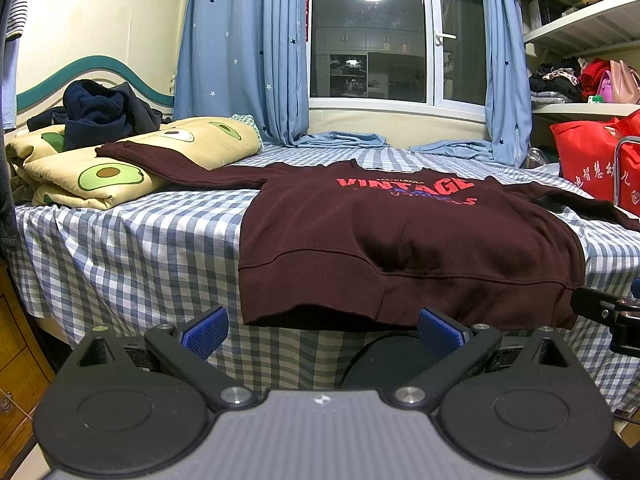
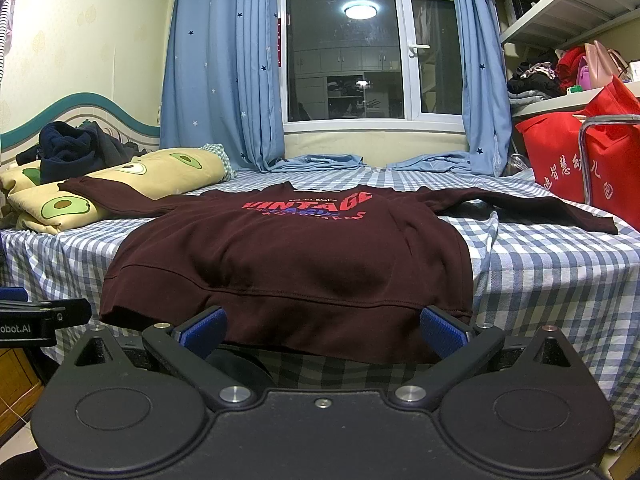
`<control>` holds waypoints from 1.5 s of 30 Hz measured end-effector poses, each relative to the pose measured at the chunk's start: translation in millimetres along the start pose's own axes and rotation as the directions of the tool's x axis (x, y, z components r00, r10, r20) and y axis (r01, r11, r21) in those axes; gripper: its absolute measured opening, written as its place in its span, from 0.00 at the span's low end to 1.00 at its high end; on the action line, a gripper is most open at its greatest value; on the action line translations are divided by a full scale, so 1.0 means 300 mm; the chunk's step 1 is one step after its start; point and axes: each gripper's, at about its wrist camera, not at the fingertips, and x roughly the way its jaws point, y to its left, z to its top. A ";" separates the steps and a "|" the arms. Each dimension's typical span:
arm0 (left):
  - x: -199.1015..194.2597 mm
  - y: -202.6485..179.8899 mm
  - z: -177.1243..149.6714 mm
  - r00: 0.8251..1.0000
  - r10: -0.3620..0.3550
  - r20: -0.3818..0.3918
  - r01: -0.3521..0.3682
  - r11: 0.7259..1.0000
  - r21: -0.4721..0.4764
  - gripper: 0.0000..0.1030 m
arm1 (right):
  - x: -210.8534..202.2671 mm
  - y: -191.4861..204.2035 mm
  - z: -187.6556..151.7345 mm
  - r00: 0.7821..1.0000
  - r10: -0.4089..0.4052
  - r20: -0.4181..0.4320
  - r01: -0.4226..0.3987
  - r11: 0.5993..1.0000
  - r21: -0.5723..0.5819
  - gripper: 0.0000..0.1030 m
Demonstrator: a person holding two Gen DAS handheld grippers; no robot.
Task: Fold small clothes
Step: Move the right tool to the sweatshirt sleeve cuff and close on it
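A maroon sweatshirt (image 2: 280, 256) lies face up and spread flat on the bed (image 1: 132, 256), its hem hanging just over the near edge, the left sleeve (image 1: 180, 164) draped onto an avocado-print quilt (image 1: 120, 160) and the right sleeve (image 2: 520, 204) stretched toward a red bag (image 2: 560, 160). The left tool (image 1: 324, 326) and right tool (image 2: 324, 326) both hover just short of the hem with jaws wide apart, holding nothing. No fold appears started, so this looks like the approach before the first grasp. Next, each tool likely needs to pinch a hem corner or a sleeve and carry it across the body without dragging the shirt off the edge.
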 end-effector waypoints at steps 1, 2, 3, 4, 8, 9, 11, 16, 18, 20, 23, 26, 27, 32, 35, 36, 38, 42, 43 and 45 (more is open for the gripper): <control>0.000 0.000 0.000 1.000 0.000 0.000 0.000 1.000 0.000 0.99 | 0.000 0.000 0.000 1.000 0.000 0.000 0.000 1.000 0.000 1.00; 0.001 0.003 -0.001 1.000 0.000 0.000 0.000 1.000 -0.001 0.99 | 0.000 0.000 0.001 1.000 -0.001 0.000 0.001 1.000 0.001 1.00; 0.001 0.004 -0.001 1.000 0.001 -0.002 -0.001 1.000 -0.001 0.99 | 0.002 0.004 0.001 1.000 -0.002 -0.001 0.002 1.000 0.002 1.00; 0.000 0.004 -0.001 1.000 0.002 -0.002 -0.002 1.000 -0.001 0.99 | -0.002 -0.006 0.006 1.000 -0.002 -0.002 0.002 1.000 0.002 1.00; 0.002 0.010 -0.001 1.000 0.010 -0.006 -0.010 1.000 0.001 0.99 | -0.002 -0.007 0.013 1.000 0.004 0.000 -0.004 1.000 0.005 1.00; 0.002 0.011 0.001 1.000 0.013 -0.008 -0.013 1.000 0.004 0.99 | -0.002 -0.010 0.018 1.000 0.004 0.001 -0.004 1.000 0.009 1.00; 0.007 0.007 0.013 0.999 0.025 -0.028 -0.024 1.000 0.004 0.99 | 0.001 -0.019 0.020 1.000 0.001 -0.004 -0.001 1.000 0.020 1.00; 0.025 0.003 0.067 0.997 0.012 -0.071 -0.013 1.000 -0.012 0.99 | 0.021 -0.055 0.039 0.997 0.045 -0.067 -0.037 0.993 0.108 1.00; 0.042 -0.012 0.095 0.995 0.026 -0.098 -0.025 1.000 0.014 0.99 | 0.026 -0.071 0.040 0.996 0.046 -0.079 -0.035 0.990 0.133 1.00; 0.057 -0.028 0.122 0.994 0.046 -0.101 -0.043 0.998 0.037 0.99 | 0.024 -0.081 0.045 0.996 0.039 -0.076 -0.028 0.989 0.143 1.00; 0.081 -0.060 0.167 0.994 0.054 -0.094 -0.047 0.996 0.071 0.99 | 0.026 -0.113 0.065 0.998 0.030 -0.063 -0.019 0.985 0.170 1.00; 0.119 -0.096 0.217 0.993 0.061 -0.103 -0.052 0.994 0.094 0.99 | 0.041 -0.157 0.088 0.999 0.011 -0.046 -0.002 0.981 0.196 1.00; 0.133 -0.108 0.233 0.993 0.059 -0.105 -0.049 0.994 0.096 0.99 | 0.047 -0.172 0.094 0.999 0.002 -0.041 0.006 0.980 0.201 1.00; 0.232 -0.162 0.303 0.992 0.040 -0.120 -0.029 0.995 0.096 0.99 | 0.083 -0.266 0.121 0.998 -0.069 -0.006 0.069 0.970 0.234 1.00; 0.319 -0.194 0.341 0.992 0.041 -0.119 -0.030 0.995 0.098 0.99 | 0.121 -0.340 0.136 0.992 -0.120 0.028 0.109 0.960 0.257 1.00; 0.350 -0.209 0.353 0.993 0.042 -0.110 -0.030 0.994 0.102 0.99 | 0.134 -0.363 0.141 0.991 -0.132 0.037 0.118 0.958 0.261 1.00; 0.414 -0.238 0.375 0.995 0.042 -0.094 -0.031 0.993 0.117 0.99 | 0.179 -0.422 0.159 0.985 -0.166 0.057 0.145 0.953 0.265 1.00; 0.563 -0.311 0.415 0.998 0.019 -0.063 -0.011 0.990 0.139 0.99 | 0.294 -0.566 0.202 0.964 -0.247 0.096 0.217 0.944 0.246 1.00; 0.607 -0.331 0.426 0.998 0.013 -0.067 -0.003 0.990 0.142 0.99 | 0.323 -0.603 0.212 0.960 -0.262 0.095 0.233 0.942 0.242 1.00; 0.687 -0.366 0.442 0.998 0.000 -0.068 0.009 0.990 0.143 0.99 | 0.385 -0.699 0.236 0.957 -0.277 0.087 0.246 0.933 0.263 1.00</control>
